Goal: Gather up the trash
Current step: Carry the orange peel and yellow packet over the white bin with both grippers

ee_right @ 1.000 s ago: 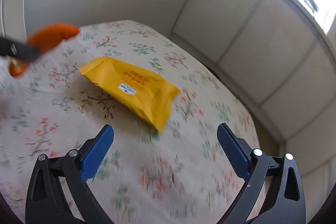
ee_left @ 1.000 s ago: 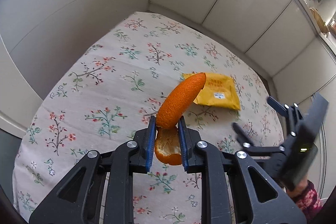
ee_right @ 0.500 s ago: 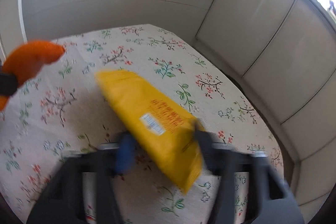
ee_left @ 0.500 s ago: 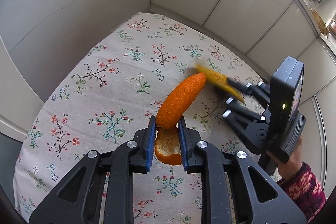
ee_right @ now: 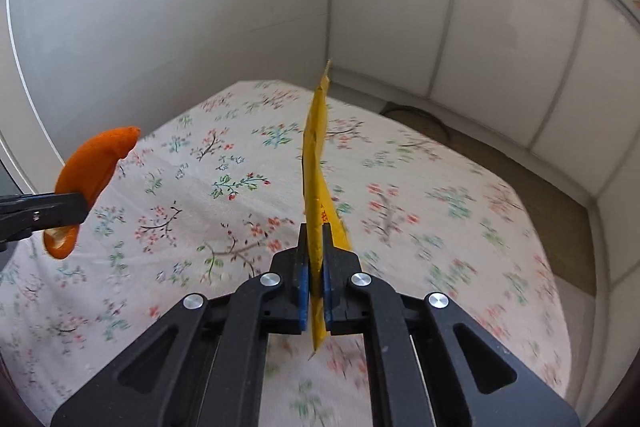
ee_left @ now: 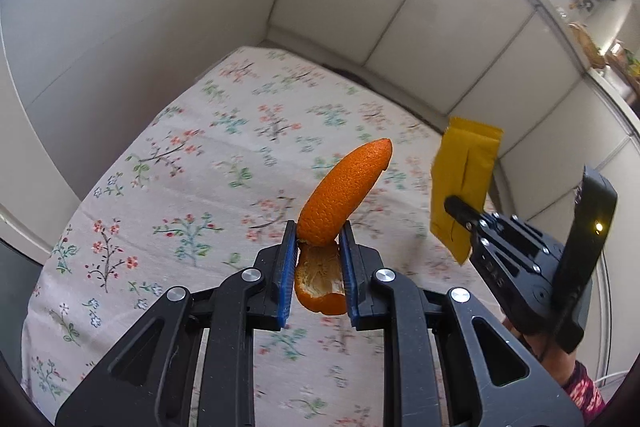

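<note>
The left tongs (ee_left: 318, 259) are clamped on a curled strip of orange peel (ee_left: 344, 191), its pitted outer skin pointing up and away and its pale inner side curling down between the blue pads (ee_left: 287, 267). In the right wrist view the same peel (ee_right: 96, 167) shows at the left edge, with only one black finger of the left tongs in frame; the rest is cut off.

The right tongs (ee_right: 316, 283) have just closed and now pinch a yellow wrapper (ee_right: 316, 163), which stands edge-on and upright from between the pads, so its printed face is hardly readable there. From the left wrist view the wrapper (ee_left: 464, 179) shows its plain back with a centre seam, held clear above the bench (ee_left: 200, 187); the right tongs' tips are hidden behind it. A floral sleeve (ee_left: 580, 391) shows at the lower right, and the hand holding that tool is mostly hidden behind its black body.

The bench wears a flower-print cloth, blurred in places. Small objects on the ledge (ee_left: 588, 27) at top right are too small to identify.
</note>
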A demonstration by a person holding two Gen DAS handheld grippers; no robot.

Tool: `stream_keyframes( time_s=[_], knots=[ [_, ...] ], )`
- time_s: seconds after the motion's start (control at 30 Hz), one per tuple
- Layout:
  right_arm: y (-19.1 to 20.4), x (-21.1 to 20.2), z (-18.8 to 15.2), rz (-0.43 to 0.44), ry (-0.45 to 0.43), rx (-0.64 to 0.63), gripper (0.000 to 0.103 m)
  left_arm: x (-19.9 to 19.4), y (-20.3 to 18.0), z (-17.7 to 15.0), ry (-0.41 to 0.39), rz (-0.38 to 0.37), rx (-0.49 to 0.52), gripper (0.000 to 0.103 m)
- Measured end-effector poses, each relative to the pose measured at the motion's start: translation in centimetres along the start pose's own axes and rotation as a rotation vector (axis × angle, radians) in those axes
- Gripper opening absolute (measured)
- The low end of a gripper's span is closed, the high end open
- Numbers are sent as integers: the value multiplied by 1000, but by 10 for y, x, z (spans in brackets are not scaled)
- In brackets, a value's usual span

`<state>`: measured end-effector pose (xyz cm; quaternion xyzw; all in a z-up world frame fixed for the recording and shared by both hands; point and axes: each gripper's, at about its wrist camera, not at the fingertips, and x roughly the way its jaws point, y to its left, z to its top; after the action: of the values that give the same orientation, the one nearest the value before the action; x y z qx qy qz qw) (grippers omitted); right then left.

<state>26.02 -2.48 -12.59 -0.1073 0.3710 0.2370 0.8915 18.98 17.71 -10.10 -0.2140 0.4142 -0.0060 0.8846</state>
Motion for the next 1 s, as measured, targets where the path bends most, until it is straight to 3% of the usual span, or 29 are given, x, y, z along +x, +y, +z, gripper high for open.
stream_keyframes(
  time_s=[0.13,0.47,0.7,1.0],
  knots=[
    [-12,-41,-11,-23,-25,65,4,-14,-21,-5,-17,-36,32,20],
    [-51,-160,-45,-172,-82,111,4,-56,-91,-22,-61,-164,128,20],
    [-93,-239,-95,-280,-94,186,4,-66,-151,-52,-59,-249,234,20],
    [-146,-309,-166,-394,-87,345,4,-75,-232,-108,-3,-375,334,20]
  ],
)
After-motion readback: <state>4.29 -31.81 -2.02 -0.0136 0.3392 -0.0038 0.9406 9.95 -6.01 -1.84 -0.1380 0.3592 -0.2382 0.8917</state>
